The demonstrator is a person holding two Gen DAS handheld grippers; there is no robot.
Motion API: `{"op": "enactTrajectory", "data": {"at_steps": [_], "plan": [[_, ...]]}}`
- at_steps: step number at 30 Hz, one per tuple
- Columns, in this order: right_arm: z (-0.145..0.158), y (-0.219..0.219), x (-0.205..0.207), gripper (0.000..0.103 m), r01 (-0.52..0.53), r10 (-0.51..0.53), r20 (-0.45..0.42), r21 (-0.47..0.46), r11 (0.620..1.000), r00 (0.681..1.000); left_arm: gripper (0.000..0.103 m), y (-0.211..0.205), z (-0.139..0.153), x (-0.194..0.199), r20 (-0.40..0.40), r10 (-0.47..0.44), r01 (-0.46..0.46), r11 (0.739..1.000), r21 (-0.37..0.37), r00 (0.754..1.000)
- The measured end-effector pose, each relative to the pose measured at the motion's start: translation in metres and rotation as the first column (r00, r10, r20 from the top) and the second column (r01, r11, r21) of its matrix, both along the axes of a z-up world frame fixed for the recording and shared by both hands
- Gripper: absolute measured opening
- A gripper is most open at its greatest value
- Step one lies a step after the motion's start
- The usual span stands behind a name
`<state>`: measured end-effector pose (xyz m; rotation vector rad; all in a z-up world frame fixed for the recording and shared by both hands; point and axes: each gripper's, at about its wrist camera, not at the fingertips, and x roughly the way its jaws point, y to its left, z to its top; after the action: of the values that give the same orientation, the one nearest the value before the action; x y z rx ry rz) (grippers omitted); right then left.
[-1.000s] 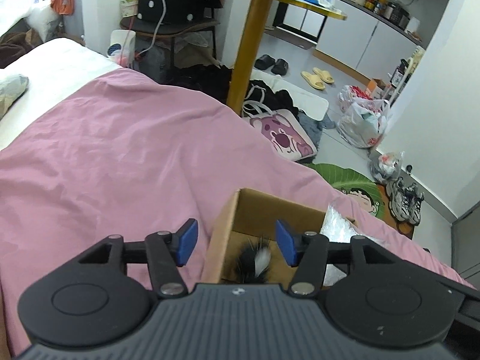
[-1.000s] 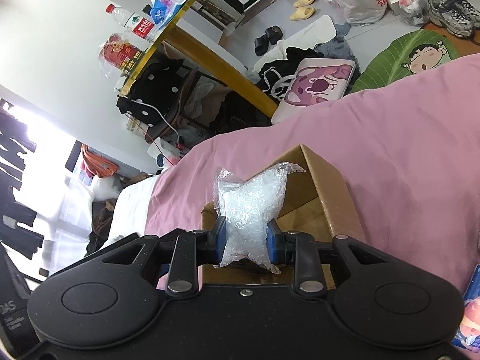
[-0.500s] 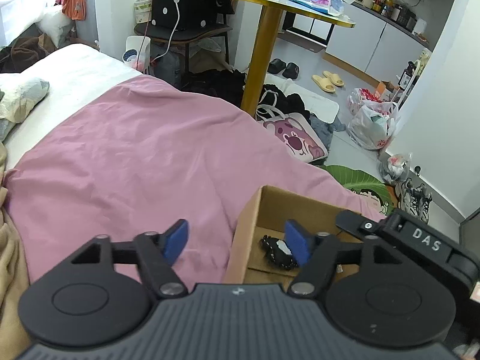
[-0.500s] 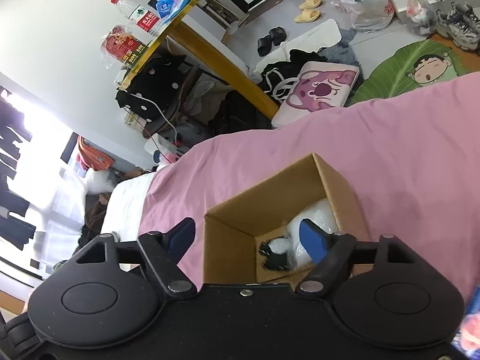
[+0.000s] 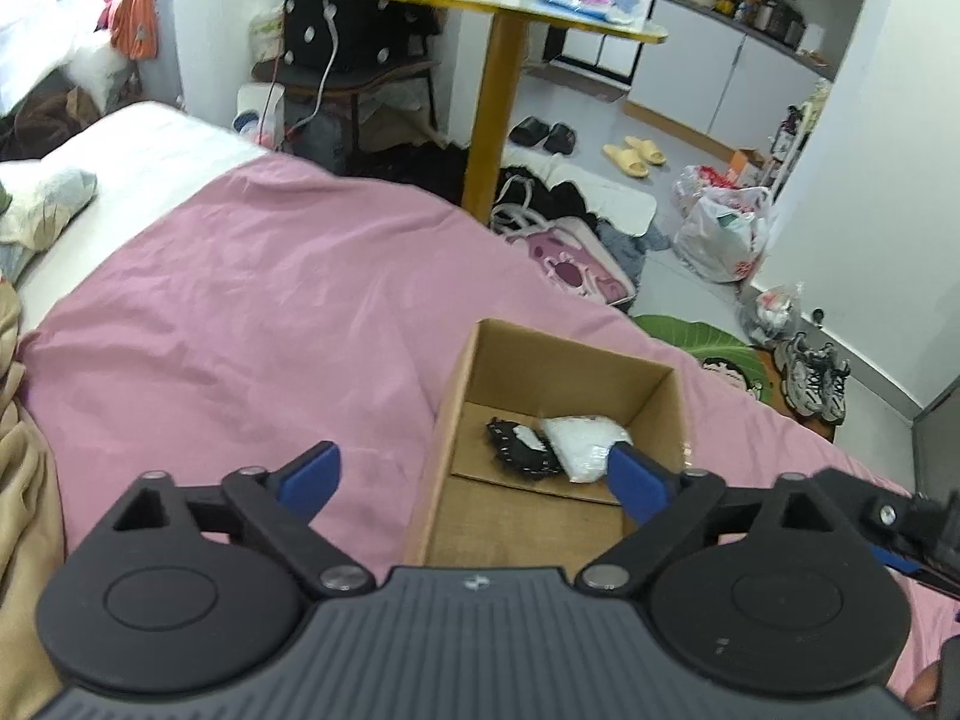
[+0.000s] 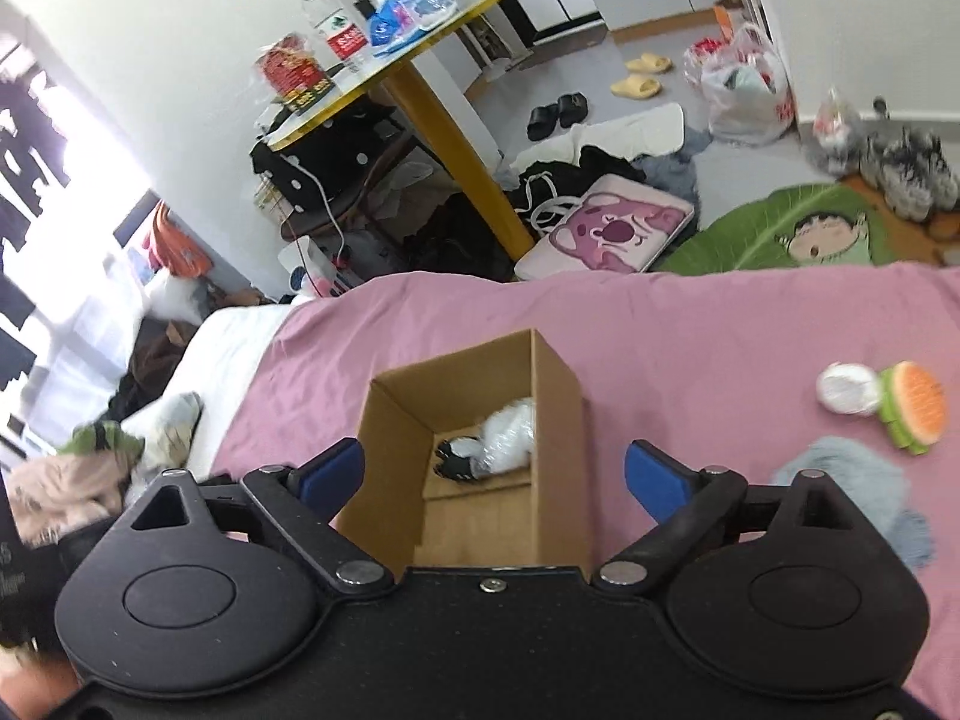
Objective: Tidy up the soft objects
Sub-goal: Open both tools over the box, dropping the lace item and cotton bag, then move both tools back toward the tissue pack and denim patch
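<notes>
Seen from the left wrist, a tan blanket [image 5: 24, 480] bunches at 9 o'clock beside the pink bedspread [image 5: 240, 312] that covers most of the bed. The left tool [image 5: 474, 474] hangs above it at 6 o'clock with its blue pads spread wide and nothing between them. Just past its right pad the cardboard box [image 5: 456, 420] stands open on the bedspread at about 5 o'clock. On the box floor a black fuzzy item [image 5: 516, 450] lies touching a clear plastic bag of white filling [image 5: 585, 444] on its right. A yellow-legged worktop [image 5: 510, 24] rises at 12 o'clock, beyond the bed's edge.

From the right wrist, the right tool [image 6: 495, 468] likewise holds its pads far apart and empty, straddling the same box [image 6: 558, 420] at 6 o'clock. Inside, the black item [image 6: 456, 462] sits left of the bag [image 6: 510, 429], the two touching. Out at 3 o'clock on the bedspread [image 6: 690, 348] lie a white round puff [image 6: 846, 389] touching a burger-shaped soft toy [image 6: 912, 414], and nearer, at 4 o'clock, a grey-blue fluffy cloth [image 6: 852, 480], all well apart from the box.
</notes>
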<state>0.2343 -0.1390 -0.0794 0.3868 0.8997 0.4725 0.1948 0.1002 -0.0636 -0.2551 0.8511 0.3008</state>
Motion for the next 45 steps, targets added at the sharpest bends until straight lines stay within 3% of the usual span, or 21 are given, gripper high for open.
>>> {"op": "enactTrajectory", "data": {"at_steps": [2, 16, 22, 31, 33, 39, 45], "plan": [[0.004, -0.007, -0.01, 0.1, -0.011, 0.011, 0.018, -0.003, 1.0, 1.0, 0.103, -0.007, 0.003, -0.006, 0.012, -0.001, 0.001, 1.0, 0.015, 1.0], [0.008, -0.057, -0.048, 0.103, 0.007, -0.007, 0.093, 0.0, 1.0, 0.996, 0.103, -0.053, 0.016, -0.042, 0.076, -0.047, 0.045, 0.999, 0.025, 0.996], [-0.008, -0.082, -0.062, 0.103, 0.032, -0.031, 0.051, -0.008, 0.999, 0.998, 0.103, -0.071, 0.015, -0.057, 0.079, -0.059, 0.057, 0.998, 0.033, 0.995], [-0.009, -0.113, -0.077, 0.103, 0.135, -0.135, -0.008, 0.0, 0.991, 0.991, 0.103, -0.098, 0.017, -0.071, 0.07, -0.105, 0.102, 0.994, 0.046, 0.992], [-0.007, -0.121, -0.083, 0.103, 0.16, -0.16, -0.011, 0.012, 0.987, 0.987, 0.103, -0.106, 0.016, -0.075, 0.062, -0.12, 0.116, 0.991, 0.072, 0.991], [-0.004, -0.135, -0.096, 0.103, 0.209, -0.209, -0.005, -0.02, 0.978, 0.978, 0.103, -0.119, 0.008, -0.084, 0.029, -0.148, 0.147, 0.988, 0.051, 0.989], [-0.002, -0.136, -0.099, 0.103, 0.192, -0.193, -0.009, -0.041, 0.981, 0.981, 0.103, -0.125, 0.008, -0.092, 0.006, -0.163, 0.162, 0.986, 0.042, 0.987]]}}
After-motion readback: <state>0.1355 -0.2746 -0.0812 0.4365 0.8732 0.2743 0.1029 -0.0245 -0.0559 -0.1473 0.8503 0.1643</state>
